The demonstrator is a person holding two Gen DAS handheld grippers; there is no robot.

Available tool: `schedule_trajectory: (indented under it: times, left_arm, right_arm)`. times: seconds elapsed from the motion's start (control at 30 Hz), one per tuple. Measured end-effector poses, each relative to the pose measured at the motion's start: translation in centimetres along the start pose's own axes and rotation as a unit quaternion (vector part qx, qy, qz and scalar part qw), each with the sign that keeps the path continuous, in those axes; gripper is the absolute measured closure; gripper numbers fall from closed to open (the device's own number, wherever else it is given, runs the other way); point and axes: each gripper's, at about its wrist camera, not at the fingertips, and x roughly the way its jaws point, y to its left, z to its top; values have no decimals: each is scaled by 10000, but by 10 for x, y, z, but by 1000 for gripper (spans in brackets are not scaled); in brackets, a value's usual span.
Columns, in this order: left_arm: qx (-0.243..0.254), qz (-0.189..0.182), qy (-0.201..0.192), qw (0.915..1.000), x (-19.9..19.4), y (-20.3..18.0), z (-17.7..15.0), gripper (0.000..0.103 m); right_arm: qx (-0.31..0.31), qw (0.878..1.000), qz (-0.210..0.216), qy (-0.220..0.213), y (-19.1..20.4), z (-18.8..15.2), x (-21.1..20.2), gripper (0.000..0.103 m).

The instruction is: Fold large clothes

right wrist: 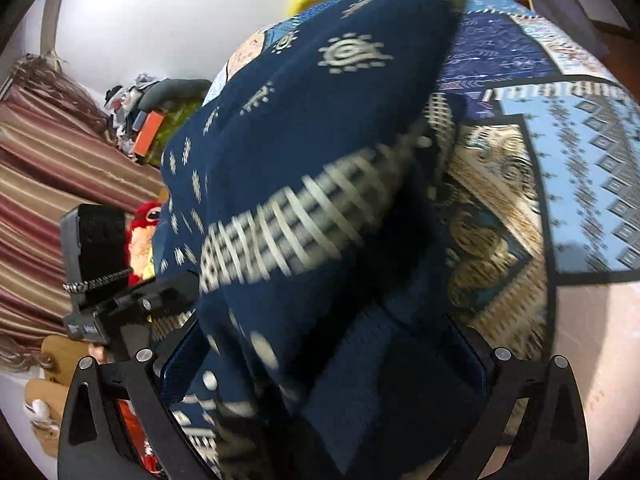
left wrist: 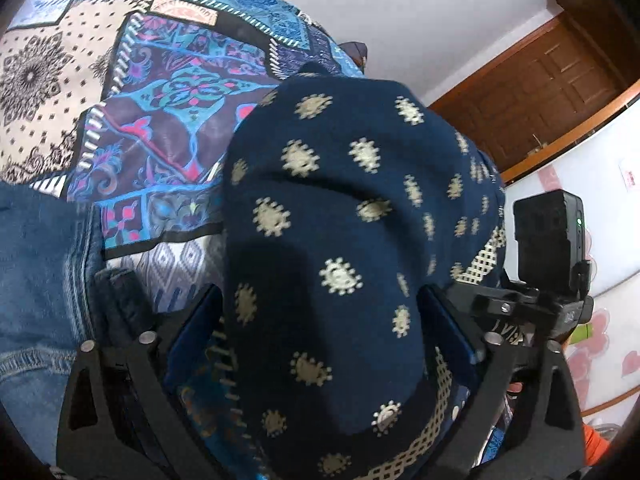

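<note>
A large navy garment (left wrist: 340,184) with cream motifs and a lattice border is bunched up on a patchwork bedspread (left wrist: 160,120). My left gripper (left wrist: 316,300) stands wide, and a thick fold of the cloth fills the gap between its blue pads (left wrist: 192,328). In the right wrist view the same garment (right wrist: 300,120) is blurred and mounds up over my right gripper (right wrist: 324,340), whose jaws also stand wide with cloth between them. I see no pad pinching the fabric on either side. The two grippers are close together, each showing at the edge of the other's view.
Blue jeans (left wrist: 36,280) lie on the bed at the left. A wooden door (left wrist: 540,92) and a white wall are behind. A striped curtain (right wrist: 48,180), a red plush toy (right wrist: 140,232) and a pile of clutter (right wrist: 152,120) stand beside the bedspread (right wrist: 580,160).
</note>
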Motion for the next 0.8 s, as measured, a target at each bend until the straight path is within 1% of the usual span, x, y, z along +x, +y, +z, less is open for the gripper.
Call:
schedule_trajectory:
  times: [0.03,0.07,0.1,0.17,0.2,0.23,0.27,0.33,0.4,0.5,0.53,0.63,0.67,0.73,0.8]
  left_arm:
    - [40,28,-32,10000,-1,-3,1,16]
    - [72,54,-58,9999,-3,-6,1,25]
    - [136,98,-115,9998,-6,-11,0,28]
    - [266,164,-198,9993,-15,-20,-3,39]
    - [307,165,-235,9991,-20,-24,-5,41]
    - [347,162,-300,9988,-26,-30,-6,44]
    - [401,165,-357,9984,-34,-35,-8,47]
    - [529,200,-492,9972,-54,-47,-10,48]
    - [565,210,-629,9962,-78,-53,-10,48]
    - [574,184,-859,9945,-116,-58,-11,48]
    - [582,202,-977,9933,-134,-59,-12,48]
    - [558,316,-1233,9903,-175,-54,-17,48]
    - [546,362,-1277,9896,-182,-51,-18,48]
    - [497,503,-1376,9880,-206,-40,-23,48]
    - [435,605,-1422,9870,-222,-28,-27,48]
  right_arm:
    - [51,10000,-22,-11,1,2,2,10]
    - [71,10000,-20,-31,2,3,2,16]
    - [72,10000,4,-59,4,3,2,19]
    - [92,9998,87,-149,7,1,-5,45]
    - [142,9997,131,-167,8,1,-9,50]
    - [167,9995,177,-182,11,1,-12,59]
    - [133,9995,195,-208,17,0,-16,64]
    - [-49,9996,129,-253,37,-1,-24,67]
    - [-183,9994,85,-277,55,-3,-34,68]
    - [-378,9982,232,-395,91,-3,-48,68]
    - [-464,9976,261,-438,103,-2,-51,68]
    - [-839,9942,286,-615,149,-2,-57,68]
    - [-952,9928,303,-655,164,-3,-56,68]
    - [-1078,9912,387,-666,190,-4,-51,68]
    - [-1143,9903,498,-613,211,-5,-39,68]
